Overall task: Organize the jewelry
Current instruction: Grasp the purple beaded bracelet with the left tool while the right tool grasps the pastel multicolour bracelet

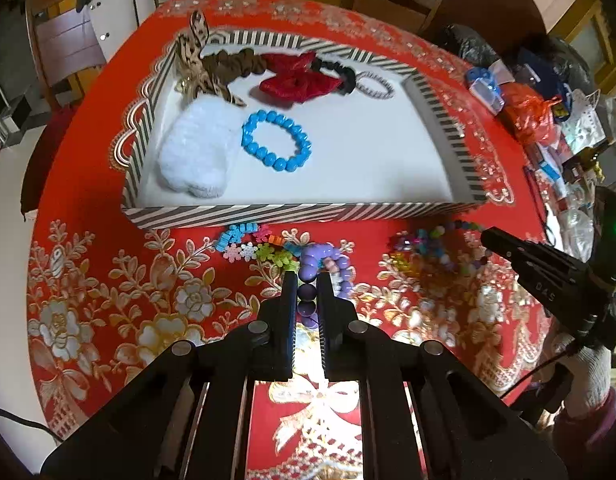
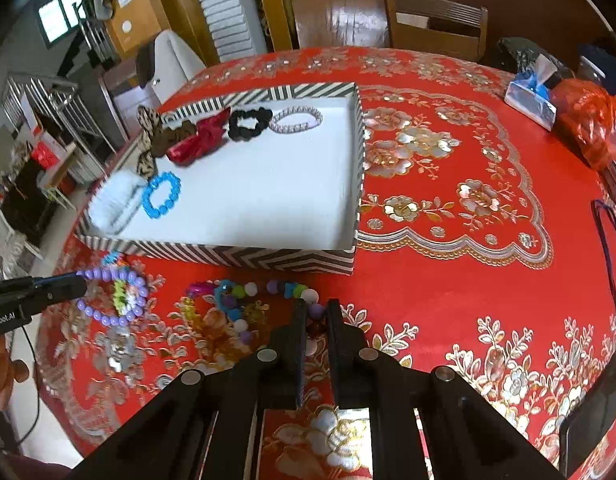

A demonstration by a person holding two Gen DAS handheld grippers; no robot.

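In the left wrist view, the left gripper [image 1: 307, 280] sat low in the middle of the frame, its jaws clenched on the purple bead bracelet [image 1: 322, 260], whose beads showed squeezed between the two fingers and curled out just above their tips. Beside that bracelet, toward the upper left, lay a snowflake bead strand [image 1: 254, 246] on the red floral tablecloth [image 1: 108, 280]. Above them stood the striped tray [image 1: 292, 214], filling the centre of the frame; inside it a blue bead bracelet [image 1: 276, 140] lay just right of a white fluffy piece [image 1: 198, 148], and along the far wall sat a leopard-print scrunchie [image 1: 194, 60], a red bow [image 1: 296, 78], a black scrunchie [image 1: 344, 74] and a grey hair tie [image 1: 374, 86]. At the right edge the right gripper [image 1: 488, 236] reached in over a multicoloured bead necklace [image 1: 436, 252]. In the right wrist view, the right gripper [image 2: 317, 308] occupied the lower middle, its jaws pinched on that multicoloured bead necklace [image 2: 236, 300], with a pale purple bead and a darker one showing between the fingers; the rest of the strand trailed to the left across the cloth, just below the tray's near wall [image 2: 228, 254]. At the left edge the left gripper [image 2: 82, 278] held the purple bead bracelet [image 2: 108, 318], its loop drooping below the tips.
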